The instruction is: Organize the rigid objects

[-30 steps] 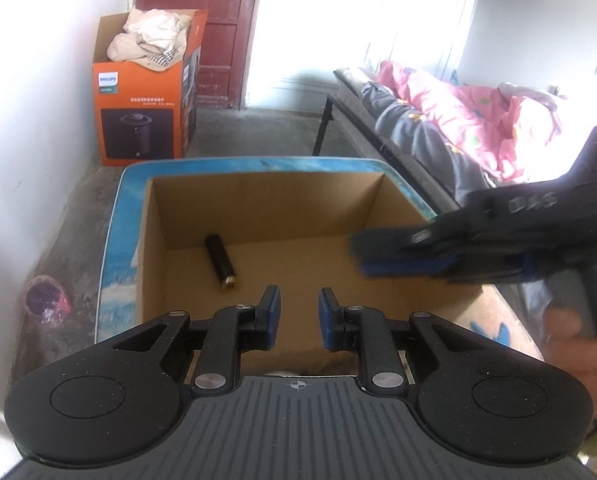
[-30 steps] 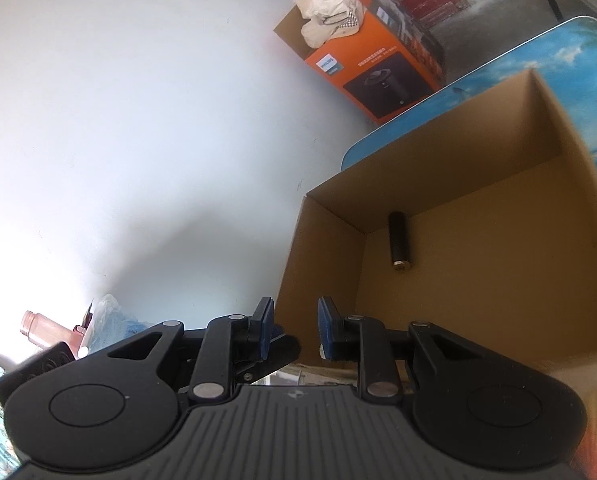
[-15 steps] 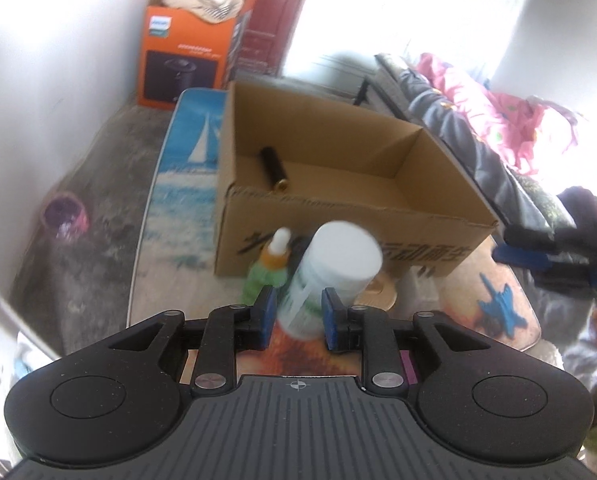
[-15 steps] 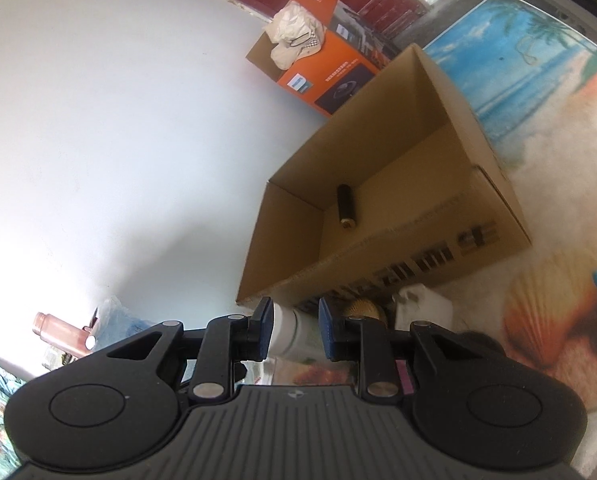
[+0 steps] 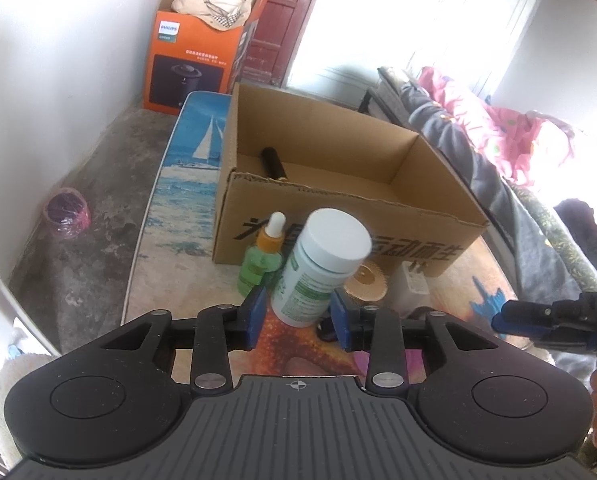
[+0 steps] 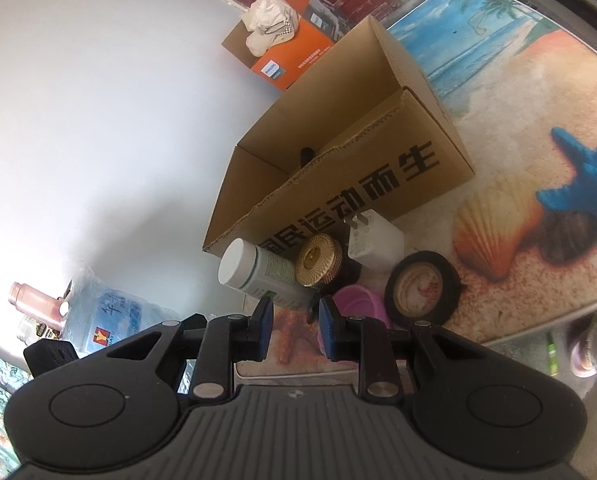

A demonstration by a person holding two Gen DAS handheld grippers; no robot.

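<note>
The left gripper [image 5: 298, 314] has pulled back from the open brown cardboard box [image 5: 338, 216]; its jaws have just been widening, and the white-capped, green-labelled plastic bottle [image 5: 318, 268] now stands between them, unpinched. The right gripper [image 6: 294, 326] is narrowly parted, empty. The bottle looks like the next pick.

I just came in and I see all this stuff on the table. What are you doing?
Tidying small things into the cardboard box. One black tube already lies inside. The left claw has just been opening around the white pill bottle, which stands between its pads; no grip yet. The right claw hangs empty near the tape roll, with nothing between its pads.
</note>
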